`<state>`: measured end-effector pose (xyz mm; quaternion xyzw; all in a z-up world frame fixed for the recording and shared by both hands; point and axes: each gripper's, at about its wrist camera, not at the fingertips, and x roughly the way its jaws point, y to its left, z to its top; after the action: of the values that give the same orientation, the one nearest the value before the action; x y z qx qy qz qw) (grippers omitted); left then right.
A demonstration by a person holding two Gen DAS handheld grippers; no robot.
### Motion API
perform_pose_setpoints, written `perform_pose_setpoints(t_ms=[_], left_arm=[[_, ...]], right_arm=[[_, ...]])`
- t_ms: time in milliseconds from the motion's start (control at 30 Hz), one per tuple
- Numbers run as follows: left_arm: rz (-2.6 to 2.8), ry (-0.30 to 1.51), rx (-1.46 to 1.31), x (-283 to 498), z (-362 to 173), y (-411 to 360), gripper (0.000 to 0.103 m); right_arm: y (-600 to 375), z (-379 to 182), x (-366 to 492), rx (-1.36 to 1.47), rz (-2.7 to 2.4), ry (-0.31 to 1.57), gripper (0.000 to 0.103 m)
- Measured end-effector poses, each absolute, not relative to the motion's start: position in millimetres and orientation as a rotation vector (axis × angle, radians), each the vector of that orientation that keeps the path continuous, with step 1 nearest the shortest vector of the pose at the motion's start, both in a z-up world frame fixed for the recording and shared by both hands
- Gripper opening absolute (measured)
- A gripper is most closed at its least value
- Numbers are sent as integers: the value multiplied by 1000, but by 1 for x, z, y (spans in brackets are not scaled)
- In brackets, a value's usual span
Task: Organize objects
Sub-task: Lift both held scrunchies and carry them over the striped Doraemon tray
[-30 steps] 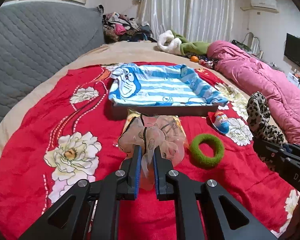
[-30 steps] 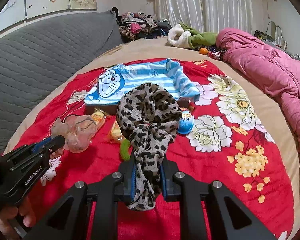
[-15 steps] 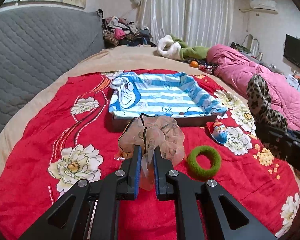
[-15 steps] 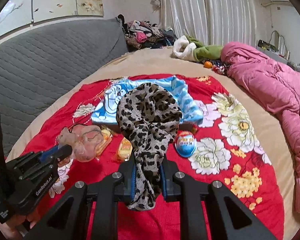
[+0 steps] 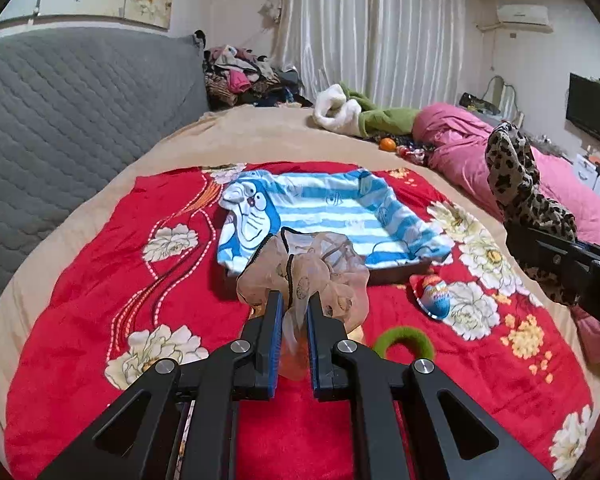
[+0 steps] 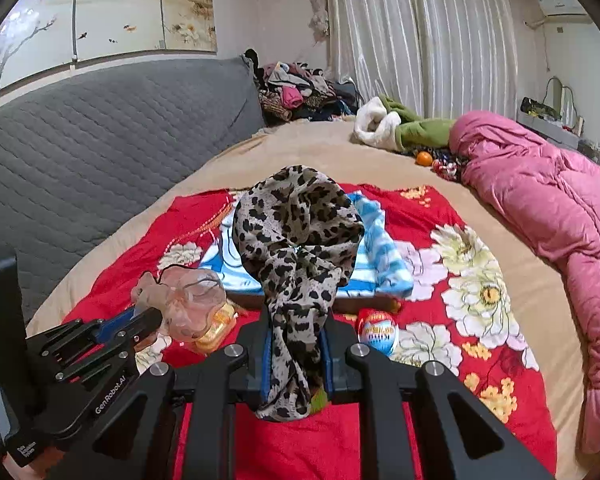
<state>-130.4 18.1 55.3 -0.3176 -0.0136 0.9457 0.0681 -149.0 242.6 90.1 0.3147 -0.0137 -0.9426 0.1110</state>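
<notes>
My left gripper point(image 5: 293, 304) is shut on a sheer beige scrunchie point(image 5: 312, 268) and holds it above the red flowered blanket point(image 5: 80, 300). It also shows in the right wrist view point(image 6: 180, 300). My right gripper point(image 6: 296, 324) is shut on a leopard-print scrunchie point(image 6: 296, 232), raised above the blanket; it shows at the right of the left wrist view point(image 5: 512, 176). A tray lined with a blue striped Doraemon cloth point(image 5: 332, 208) lies beyond both. A green scrunchie point(image 5: 404, 342), an egg-shaped toy point(image 5: 434, 298) and a yellow snack packet point(image 6: 216, 330) lie on the blanket.
A grey quilted headboard point(image 5: 60, 112) runs along the left. A pink duvet point(image 6: 548, 208) lies on the right. A white and green garment point(image 5: 356, 116), an orange point(image 5: 388, 144) and a clothes pile point(image 5: 240, 76) sit at the far end.
Both grippers have risen higher above the blanket, each still holding its scrunchie. The leopard scrunchie has moved up and right in the left wrist view.
</notes>
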Motion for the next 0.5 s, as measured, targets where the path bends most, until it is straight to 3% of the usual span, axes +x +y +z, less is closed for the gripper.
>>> perform_pose_setpoints(t_ms=[500], left_arm=[[2903, -76, -892, -164, 86, 6, 12]], right_arm=[[245, 102, -175, 890, -2782, -42, 19]])
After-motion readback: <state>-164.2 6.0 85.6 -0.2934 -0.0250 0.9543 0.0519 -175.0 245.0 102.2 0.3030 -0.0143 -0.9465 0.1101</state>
